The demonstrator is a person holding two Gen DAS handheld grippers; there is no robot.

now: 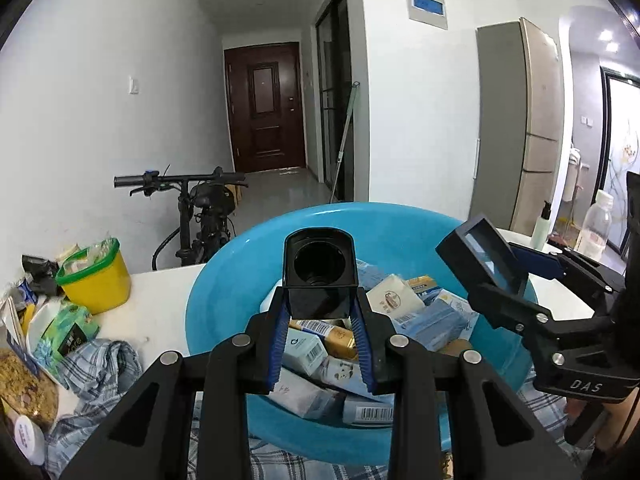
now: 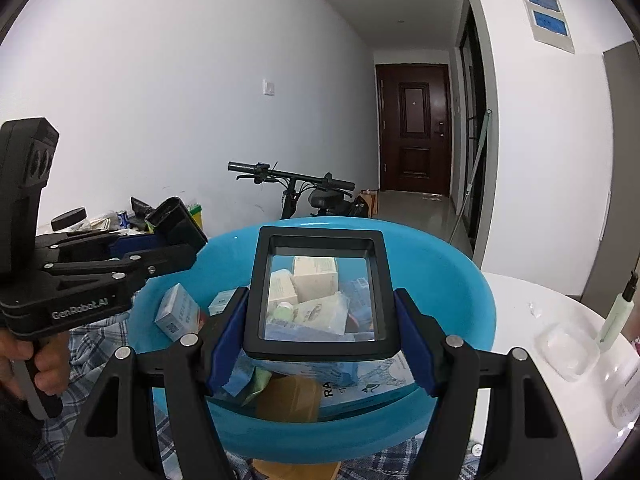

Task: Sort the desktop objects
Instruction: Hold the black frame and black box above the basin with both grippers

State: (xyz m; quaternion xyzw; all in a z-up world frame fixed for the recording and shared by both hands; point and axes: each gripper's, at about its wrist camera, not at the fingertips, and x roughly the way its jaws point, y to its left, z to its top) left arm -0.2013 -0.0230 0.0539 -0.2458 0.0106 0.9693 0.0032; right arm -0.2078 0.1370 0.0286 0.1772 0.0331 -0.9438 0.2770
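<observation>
My left gripper (image 1: 322,308) is shut on a black box with a round hole (image 1: 320,270), held above a blue basin (image 1: 224,280) full of small boxes and packets. My right gripper (image 2: 320,322) is shut on a black rectangular frame with a clear window (image 2: 318,296), held over the same basin (image 2: 460,280). The right gripper and its frame (image 1: 486,256) show at the right of the left wrist view. The left gripper and its black box (image 2: 178,222) show at the left of the right wrist view.
The basin sits on a plaid cloth (image 1: 100,364) on a white table (image 2: 532,300). A yellow tub (image 1: 96,280), packets and a jar lie at the left. A clear lidded box (image 2: 568,350), a pump bottle (image 1: 542,226) and a plastic bottle (image 1: 596,226) stand at the right. A bicycle (image 1: 200,208) stands behind.
</observation>
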